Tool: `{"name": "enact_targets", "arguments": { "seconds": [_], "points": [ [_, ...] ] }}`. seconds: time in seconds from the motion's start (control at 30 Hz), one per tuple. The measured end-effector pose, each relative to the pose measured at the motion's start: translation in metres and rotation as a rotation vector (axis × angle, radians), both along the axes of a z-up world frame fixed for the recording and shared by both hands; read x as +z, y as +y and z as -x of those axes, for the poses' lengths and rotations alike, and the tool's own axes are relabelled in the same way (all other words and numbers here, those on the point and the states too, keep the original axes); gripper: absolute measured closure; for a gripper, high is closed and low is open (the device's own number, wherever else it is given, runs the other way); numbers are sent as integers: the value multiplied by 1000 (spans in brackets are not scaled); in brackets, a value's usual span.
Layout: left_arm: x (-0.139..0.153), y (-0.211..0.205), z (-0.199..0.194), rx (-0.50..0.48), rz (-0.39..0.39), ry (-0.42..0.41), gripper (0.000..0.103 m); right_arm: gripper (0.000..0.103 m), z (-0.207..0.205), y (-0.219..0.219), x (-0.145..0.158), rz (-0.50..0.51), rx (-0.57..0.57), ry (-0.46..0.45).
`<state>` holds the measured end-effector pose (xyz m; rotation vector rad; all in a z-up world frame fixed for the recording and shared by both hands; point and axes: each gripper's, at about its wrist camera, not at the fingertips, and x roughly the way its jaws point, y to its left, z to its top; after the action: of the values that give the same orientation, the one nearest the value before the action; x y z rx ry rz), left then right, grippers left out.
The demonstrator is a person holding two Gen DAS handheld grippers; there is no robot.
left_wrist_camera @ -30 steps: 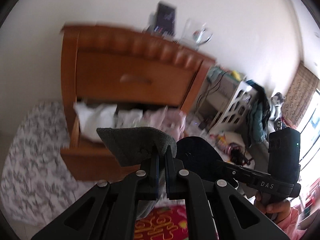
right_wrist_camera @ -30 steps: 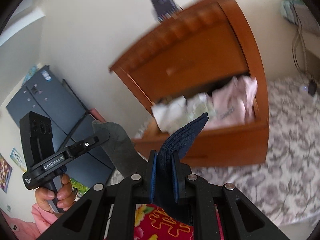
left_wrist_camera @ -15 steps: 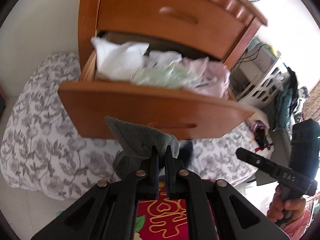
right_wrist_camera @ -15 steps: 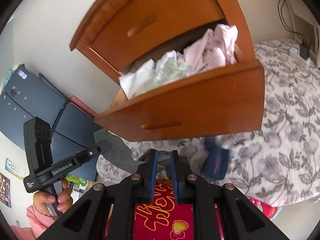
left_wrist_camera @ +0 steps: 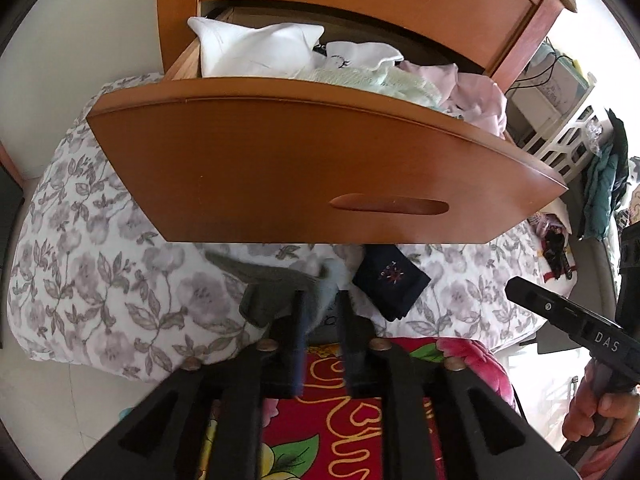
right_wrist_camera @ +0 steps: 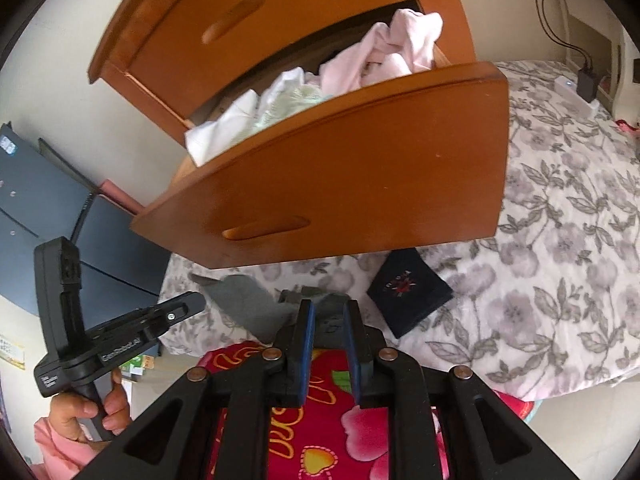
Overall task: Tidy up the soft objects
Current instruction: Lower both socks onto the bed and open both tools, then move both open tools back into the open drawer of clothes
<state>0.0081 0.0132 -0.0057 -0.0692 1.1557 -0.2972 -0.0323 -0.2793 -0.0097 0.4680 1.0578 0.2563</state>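
A grey sock (left_wrist_camera: 272, 292) (right_wrist_camera: 244, 300) lies on the floral bedspread (left_wrist_camera: 100, 272) just past the fingertips of my left gripper (left_wrist_camera: 320, 312), which is open and blurred. A folded navy sock (left_wrist_camera: 390, 284) (right_wrist_camera: 408, 292) lies on the bedspread to its right. My right gripper (right_wrist_camera: 328, 316) is open and empty, low over the bed edge, with the grey sock just ahead of it. The open wooden drawer (left_wrist_camera: 320, 168) (right_wrist_camera: 360, 160) above holds white, green and pink clothes (left_wrist_camera: 320, 60).
The wooden nightstand (left_wrist_camera: 400, 0) stands on the bed against the wall. A red flowered blanket (left_wrist_camera: 360, 420) (right_wrist_camera: 320, 420) lies under both grippers. A white rack with hanging clothes (left_wrist_camera: 600, 168) is at the right. A dark blue cabinet (right_wrist_camera: 40, 200) is at the left.
Both grippers dropped from drawer height to the bedspread. The right let go of the navy sock, now lying on the bed. The left has opened and released the grey sock.
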Motion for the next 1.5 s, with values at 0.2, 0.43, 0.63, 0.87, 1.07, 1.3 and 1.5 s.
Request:
{"name": "enact_targets", "arguments": {
  "seconds": [0.2,0.43,0.63,0.87,1.07,1.3,1.5],
  "points": [
    [-2,2,-1,17,-42,-4,53,85,-3,-1,-11,55,-23,37],
    [-9,8,-7,56,-76,28,36,53,-8,-3,-20,138,-56,71],
    [-13,10,-9,69,-91,23,23,35,-10,-7,-24,157,-78,83],
    [-16,15,-12,98,-108,8,12,3,-11,-9,-25,197,-99,72],
    [-16,19,-12,121,-101,1,8,0,-11,-9,-24,215,-96,52],
    [-3,19,-9,117,-69,-51,2,0,-9,-9,-18,228,-98,9],
    [20,13,-4,92,-39,-167,2,0,-7,-8,0,273,-128,-85]
  ]
}}
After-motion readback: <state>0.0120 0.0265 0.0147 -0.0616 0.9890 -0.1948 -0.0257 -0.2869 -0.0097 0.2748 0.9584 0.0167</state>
